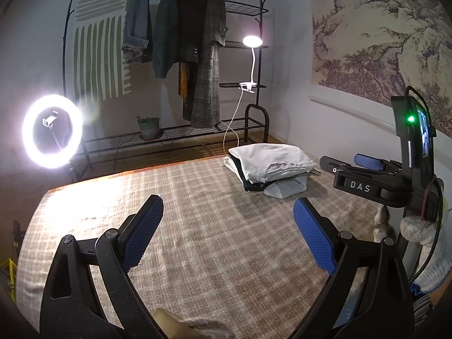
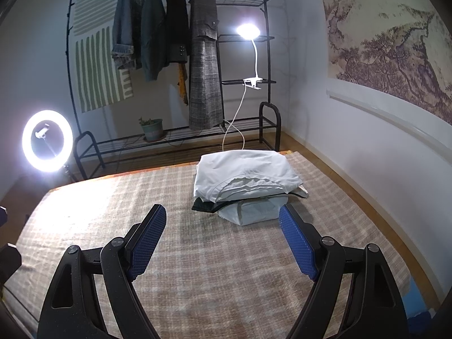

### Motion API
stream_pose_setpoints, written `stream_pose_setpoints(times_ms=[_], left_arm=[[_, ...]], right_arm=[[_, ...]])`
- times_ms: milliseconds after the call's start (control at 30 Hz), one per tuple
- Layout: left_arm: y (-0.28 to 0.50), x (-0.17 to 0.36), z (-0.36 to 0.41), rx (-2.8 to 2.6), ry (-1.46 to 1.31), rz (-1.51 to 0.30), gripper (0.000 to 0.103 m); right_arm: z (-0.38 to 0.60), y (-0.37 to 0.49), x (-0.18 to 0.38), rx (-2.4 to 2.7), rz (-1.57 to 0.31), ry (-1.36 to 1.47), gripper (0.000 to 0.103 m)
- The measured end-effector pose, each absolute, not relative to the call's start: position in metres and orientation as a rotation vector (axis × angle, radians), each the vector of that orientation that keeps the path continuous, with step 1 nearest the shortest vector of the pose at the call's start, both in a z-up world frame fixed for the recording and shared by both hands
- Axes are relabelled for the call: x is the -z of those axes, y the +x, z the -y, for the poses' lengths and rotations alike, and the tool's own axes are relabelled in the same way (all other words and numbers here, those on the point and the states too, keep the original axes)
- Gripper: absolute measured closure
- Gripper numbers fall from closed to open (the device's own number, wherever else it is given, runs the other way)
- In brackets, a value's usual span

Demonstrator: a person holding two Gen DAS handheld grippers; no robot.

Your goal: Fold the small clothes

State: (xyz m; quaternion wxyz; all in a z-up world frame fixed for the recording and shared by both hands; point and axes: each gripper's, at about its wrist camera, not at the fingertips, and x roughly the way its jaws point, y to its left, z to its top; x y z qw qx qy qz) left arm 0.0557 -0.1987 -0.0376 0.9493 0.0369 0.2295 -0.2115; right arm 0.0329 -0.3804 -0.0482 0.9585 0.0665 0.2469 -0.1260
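Both tongs were held wide apart and empty above the checked blanket (image 2: 197,268). Nothing was gripped by the left gripper (image 1: 228,228), and nothing by the right gripper (image 2: 223,237); bare blanket was seen between the blue pads (image 2: 147,243) of each.

A stack of folded clothes (image 2: 245,178) was found ahead of the right gripper, just beyond its fingertips and slightly to the right of its centre line. From the left gripper the same stack (image 1: 271,163) was seen farther ahead and off to the right, in front of the right gripper's body. A white garment lay on top, a dark one beneath it, and a pale one at the bottom, whose edges stuck out unevenly.

The work was judged to be largely done: several pieces had been folded and piled. No unfolded garment was seen spread on the blanket. Something tan and blurred (image 1: 180,325) was glimpsed at the near edge beneath the left gripper; whether it was a garment left to fold could not be told.
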Motion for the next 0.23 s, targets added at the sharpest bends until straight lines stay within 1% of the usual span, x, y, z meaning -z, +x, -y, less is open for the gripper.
stream_pose_setpoints(times_ms=[233], left_arm=[[0.0557, 0.0396, 0.1973, 0.417, 0.082, -0.449, 0.008]], right_arm=[[0.3805, 0.0332, 0.0482, 0.256, -0.501, 0.136, 0.021]])
